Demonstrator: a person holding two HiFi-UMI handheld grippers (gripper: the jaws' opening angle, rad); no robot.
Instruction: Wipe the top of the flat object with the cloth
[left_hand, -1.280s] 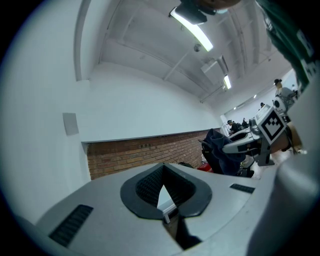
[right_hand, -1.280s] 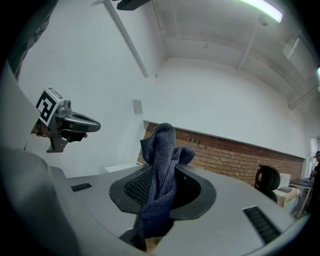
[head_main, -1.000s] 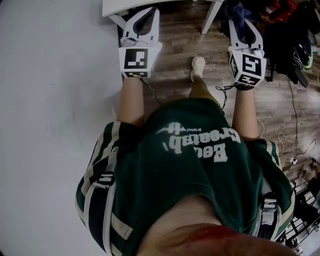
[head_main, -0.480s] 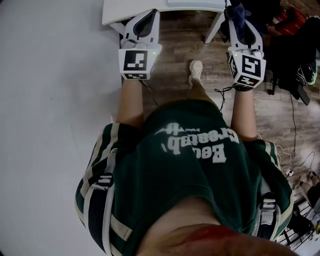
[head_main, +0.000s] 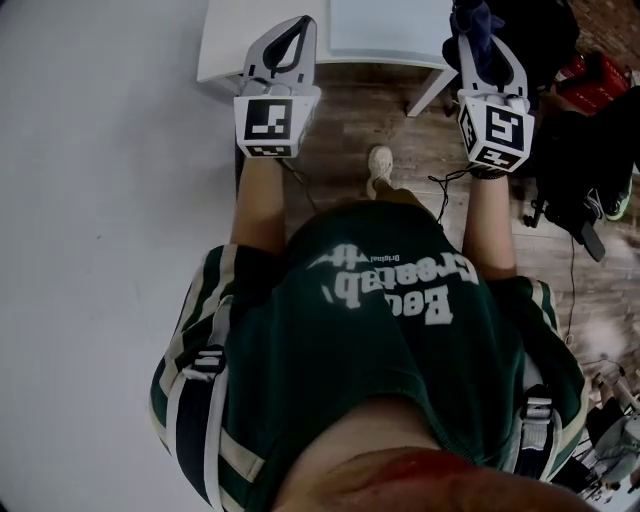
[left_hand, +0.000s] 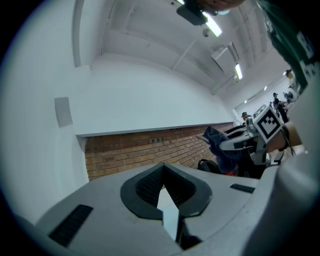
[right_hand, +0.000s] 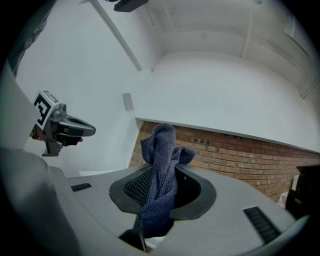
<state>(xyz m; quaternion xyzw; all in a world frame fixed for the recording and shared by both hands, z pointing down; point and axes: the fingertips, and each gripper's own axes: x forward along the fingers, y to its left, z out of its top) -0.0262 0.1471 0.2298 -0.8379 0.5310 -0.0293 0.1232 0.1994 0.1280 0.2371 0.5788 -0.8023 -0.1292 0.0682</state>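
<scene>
Both tools are held out ahead of the person, well apart, marker cubes toward the head camera.

Left tool (head_main: 297, 25): jaws closed. Its own view (left_hand: 167, 200) shows the dark pads drawn together with nothing between them. Only a thin pale sliver shows through the slit. In the head view its tips overlap the near edge of the white desk (head_main: 225, 45).

Right tool (head_main: 478, 30): jaws clamped on the cloth (right_hand: 159, 170). The cloth is dark blue and bunched. It runs down through the jaw opening, and a twisted knot of it stands up above the pads. In the right gripper view the tool (right_hand: 152, 200) holds it at mid-length, with the lower end trailing toward the camera. In the head view the cloth (head_main: 470, 20) shows as a dark wad at the tool's tip, just past the desk's right corner. It also shows in the left gripper view (left_hand: 220, 145), hanging off the other tool.

Desk top: the right part is a flat, faintly bluish panel (head_main: 390, 28). We cannot tell whether this is a separate flat object lying on the desk. The cloth is not touching it.

Surroundings: a wood floor (head_main: 345, 110) lies below the tools, and one pale shoe (head_main: 380, 165) is between the forearms. A green shirt (head_main: 380, 330) fills the lower frame. Dark bags and gear (head_main: 590, 140) are at the right. Both gripper views tilt upward onto a brick wall (right_hand: 240, 155) and the white wall above it.
</scene>
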